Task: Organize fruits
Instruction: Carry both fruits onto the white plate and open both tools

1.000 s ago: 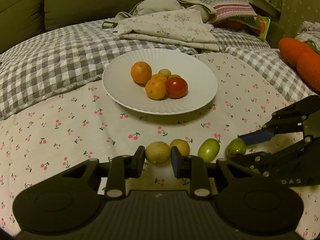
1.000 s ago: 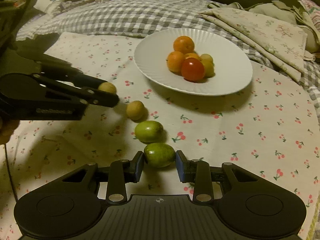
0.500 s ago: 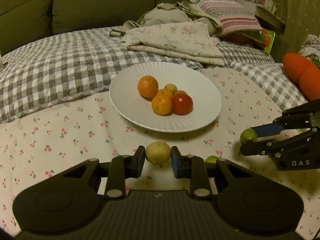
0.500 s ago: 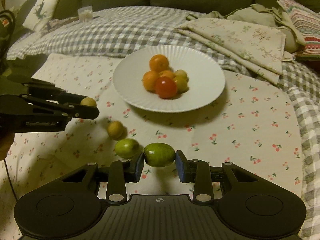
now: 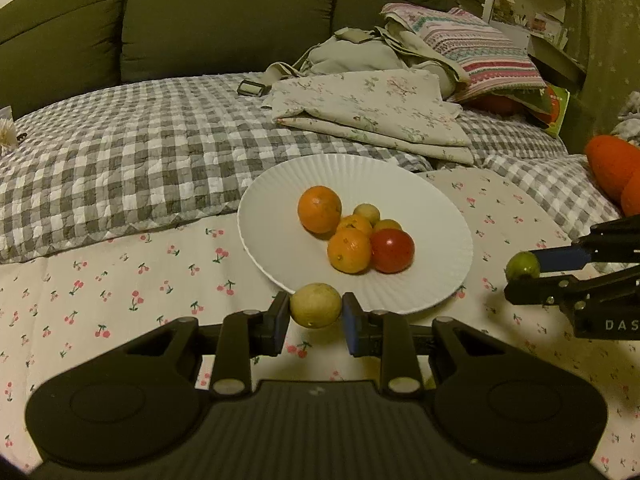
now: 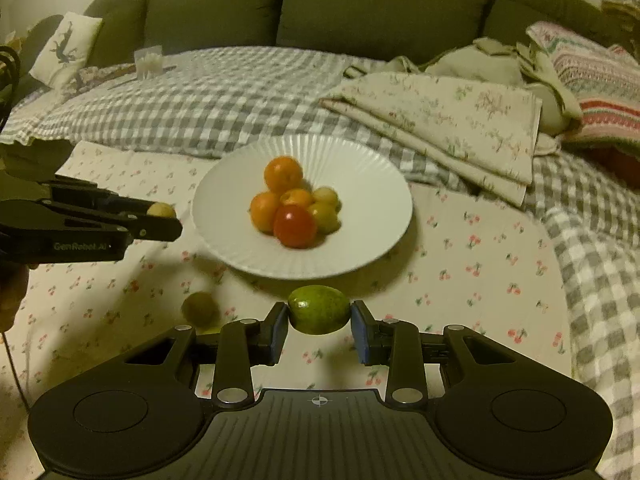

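- Fruits sit in three places: a heap on the white ribbed round plate, one in each gripper, and one loose on the cloth.
- The heap holds three oranges, a red tomato-like fruit and two small yellowish fruits, all touching one another near the plate's middle.
- The left gripper has its fingers clamped on a dull yellow round fruit, held clear of the cloth just before the plate's near rim.
- The right gripper pinches a glossy green oval fruit between blue-padded fingers, lifted off the cloth, close to the plate's near edge.
- A yellow-green round fruit lies alone on the cream cherry-print cloth, left of the right gripper.
- Writing: the left gripper's body, seen from the right wrist view, reads "GenRobot.AI"; the right gripper's body, seen from the left wrist view, shows "DAS", cut off at the frame edge.
- Behind the plate lie a grey-and-white checked quilt, a folded floral cream fabric and a striped patterned pillow, with a dark green sofa back beyond.
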The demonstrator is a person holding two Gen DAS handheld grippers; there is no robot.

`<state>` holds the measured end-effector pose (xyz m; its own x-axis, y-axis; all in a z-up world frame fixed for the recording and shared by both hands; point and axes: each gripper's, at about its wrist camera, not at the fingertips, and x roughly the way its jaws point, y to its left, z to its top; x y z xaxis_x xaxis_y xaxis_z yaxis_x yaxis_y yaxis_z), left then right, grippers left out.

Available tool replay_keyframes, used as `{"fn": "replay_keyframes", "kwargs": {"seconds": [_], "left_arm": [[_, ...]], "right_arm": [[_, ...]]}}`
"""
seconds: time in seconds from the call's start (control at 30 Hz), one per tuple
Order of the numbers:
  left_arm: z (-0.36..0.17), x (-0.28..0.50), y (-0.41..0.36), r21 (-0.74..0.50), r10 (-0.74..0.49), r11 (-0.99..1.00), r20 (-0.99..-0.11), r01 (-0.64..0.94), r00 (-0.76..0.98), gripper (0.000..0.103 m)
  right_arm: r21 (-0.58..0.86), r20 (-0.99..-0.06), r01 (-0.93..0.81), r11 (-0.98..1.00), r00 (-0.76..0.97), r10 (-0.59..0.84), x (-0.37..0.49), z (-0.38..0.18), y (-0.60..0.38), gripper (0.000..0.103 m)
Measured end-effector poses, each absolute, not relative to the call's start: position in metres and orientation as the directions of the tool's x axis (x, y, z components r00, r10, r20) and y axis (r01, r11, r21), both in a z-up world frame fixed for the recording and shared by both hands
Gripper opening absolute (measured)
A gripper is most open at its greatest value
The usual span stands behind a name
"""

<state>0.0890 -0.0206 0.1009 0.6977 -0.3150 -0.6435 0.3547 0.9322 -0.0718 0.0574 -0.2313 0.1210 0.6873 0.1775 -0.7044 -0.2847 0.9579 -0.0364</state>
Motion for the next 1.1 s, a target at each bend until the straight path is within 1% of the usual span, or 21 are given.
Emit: {"fn": "replay_keyframes", "kwargs": {"seconds": [0.23,0.4,0.7,0.93,1.1], "left_arm": [[0.094,0.102,-0.019,-0.09,-0.325,0.932,-0.632,0.35,0.703,0.026],[0.093,0.11,-0.019,-0.092,-0.326,0.934,-0.618,0.346,0.715,0.026],[0.089,0.121,-0.022,-0.086,-0.33,0.932,-0.606,0.354,0.724,0.026],[0.088,0.123,-0.023,-0.076,-0.329,0.931,-0.599,0.357,0.73,0.026],[0.085,0.124,-0.027,-0.062,-0.329,0.928,-0.598,0.367,0.731,0.027]], "right_arm": [[-0.099,-0.652,-0.288,0.953,0.742,0.156,0.066,0.116,-0.227,0.033],[-0.109,-0.624,-0.3,0.948,0.763,0.169,0.077,0.112,-0.22,0.033],[-0.111,-0.612,-0.302,0.947,0.771,0.175,0.09,0.104,-0.215,0.033],[-0.118,-0.619,-0.298,0.947,0.768,0.164,0.097,0.096,-0.213,0.033],[-0.09,-0.617,-0.301,0.949,0.765,0.184,0.099,0.096,-0.213,0.033]]}}
